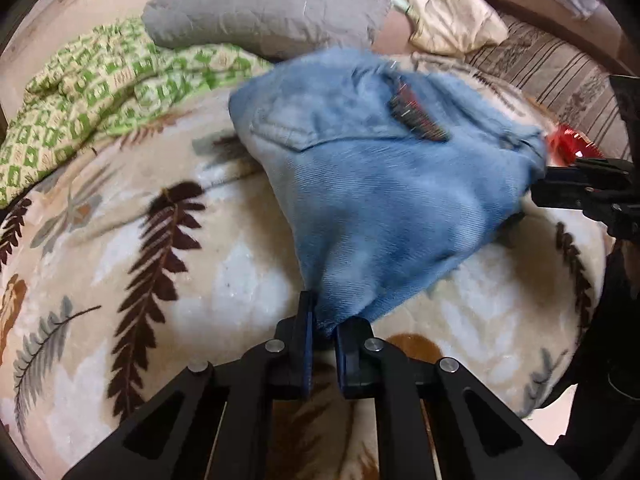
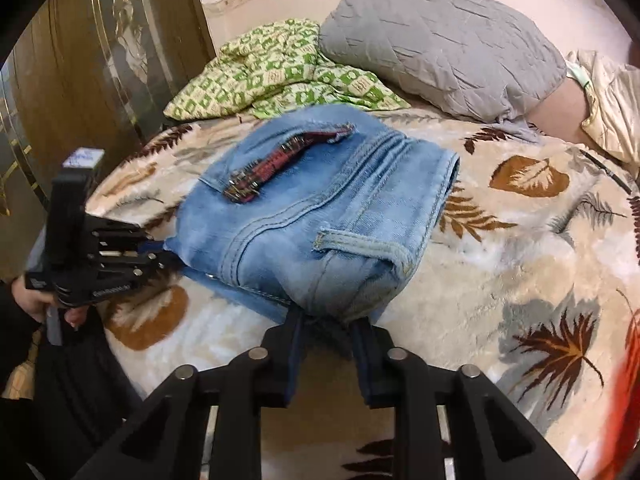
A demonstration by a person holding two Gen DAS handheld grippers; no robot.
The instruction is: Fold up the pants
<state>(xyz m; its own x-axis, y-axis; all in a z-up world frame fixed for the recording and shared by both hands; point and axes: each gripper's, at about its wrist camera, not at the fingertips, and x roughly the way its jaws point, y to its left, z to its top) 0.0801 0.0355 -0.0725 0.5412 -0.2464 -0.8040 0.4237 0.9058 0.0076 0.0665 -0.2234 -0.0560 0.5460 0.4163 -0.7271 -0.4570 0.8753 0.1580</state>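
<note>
**Inspector A:** While the pants lie as a folded bundle of light blue denim on the leaf-patterned blanket of the bed, both tools are engaged with them; the left hand-held gripper has its fingers drawn narrow onto a corner of the denim nearest its own camera; the cloth rises from that pinch, so that corner is lifted off the blanket.

**Inspector B:** Confirmed; the right hand-held gripper stands at the near edge of the pants, beside the belt loop; its fingers sit close on either side of a fold of dark fabric under the bundle; it grips the pants there. A red plaid trim runs across the top face of the pants; the stitched seams run beside it.

**Inspector A:** Surroundings, taken from the pants: a grey pillow lies beyond them, near the wall; a green-and-white patterned cloth is crumpled beyond them, touching the pillow; a cream cloth lies past the pillow; a brown wooden door stands off the bed's far corner.

**Inspector B:** Noted; the denim is blurred in the left wrist view.
</note>
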